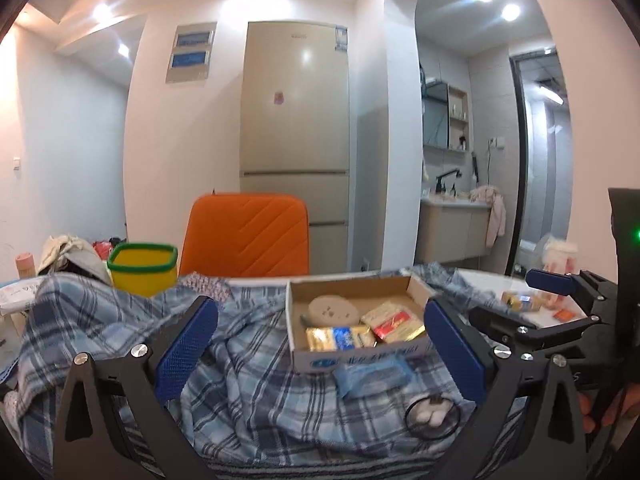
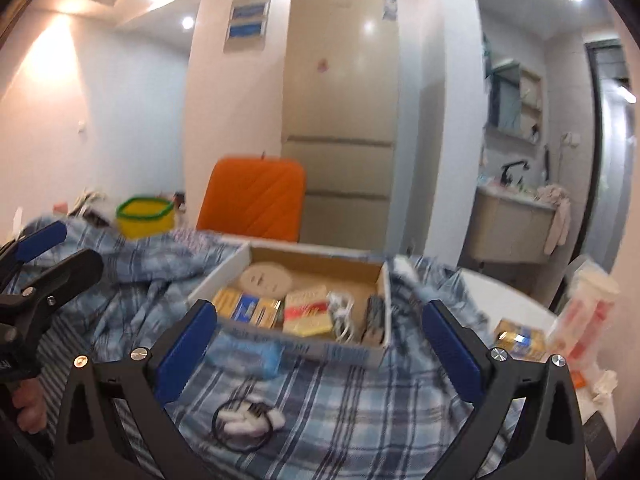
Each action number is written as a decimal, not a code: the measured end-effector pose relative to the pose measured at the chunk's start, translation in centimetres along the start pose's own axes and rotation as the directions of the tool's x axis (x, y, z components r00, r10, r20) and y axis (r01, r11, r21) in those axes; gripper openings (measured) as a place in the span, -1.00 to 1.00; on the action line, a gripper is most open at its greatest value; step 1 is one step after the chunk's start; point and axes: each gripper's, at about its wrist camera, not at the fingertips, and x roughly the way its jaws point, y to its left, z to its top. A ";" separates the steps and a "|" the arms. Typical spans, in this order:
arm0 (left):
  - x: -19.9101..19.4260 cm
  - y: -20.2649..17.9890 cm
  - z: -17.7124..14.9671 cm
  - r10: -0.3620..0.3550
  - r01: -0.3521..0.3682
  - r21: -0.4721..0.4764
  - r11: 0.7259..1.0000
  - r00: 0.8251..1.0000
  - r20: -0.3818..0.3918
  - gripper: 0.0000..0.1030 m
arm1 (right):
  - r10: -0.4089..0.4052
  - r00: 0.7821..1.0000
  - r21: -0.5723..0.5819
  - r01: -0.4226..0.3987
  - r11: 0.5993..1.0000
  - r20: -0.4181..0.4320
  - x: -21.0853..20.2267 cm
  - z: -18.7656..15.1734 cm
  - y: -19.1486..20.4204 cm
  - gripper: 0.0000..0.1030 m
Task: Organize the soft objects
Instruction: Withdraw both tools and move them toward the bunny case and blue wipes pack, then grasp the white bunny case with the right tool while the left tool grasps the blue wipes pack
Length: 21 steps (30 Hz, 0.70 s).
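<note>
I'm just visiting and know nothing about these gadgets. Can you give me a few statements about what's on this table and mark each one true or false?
1. Both grippers, left gripper and right gripper, are clamped on packets. False: both stand wide open, holding nothing.
2. The cardboard box sits on a blue plaid cloth. True.
3. The box is empty. False: it holds a gold and blue packet, a red and yellow packet and a round beige pad.
4. A black hair tie lies on the cloth in front of the box. True.
5. The chair behind the table is green. False: it is orange.
</note>
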 end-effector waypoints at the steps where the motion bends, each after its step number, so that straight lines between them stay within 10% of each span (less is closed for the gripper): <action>1: 0.2 0.1 -0.2 0.004 -0.005 -0.006 1.000 1.000 -0.014 0.99 | 0.015 0.999 0.002 -0.015 1.000 -0.029 0.6 -0.4 0.1 0.99; 7: 1.5 0.0 -1.0 0.002 -0.003 -0.008 1.000 0.996 -0.087 0.99 | 0.107 0.976 0.011 -0.107 0.994 -0.189 3.4 -1.9 0.5 0.74; 21: 3.1 -0.3 -1.6 -0.007 0.007 0.002 1.000 0.983 -0.182 0.98 | 0.225 0.836 0.045 -0.234 0.971 -0.500 9.3 -5.2 1.9 -0.04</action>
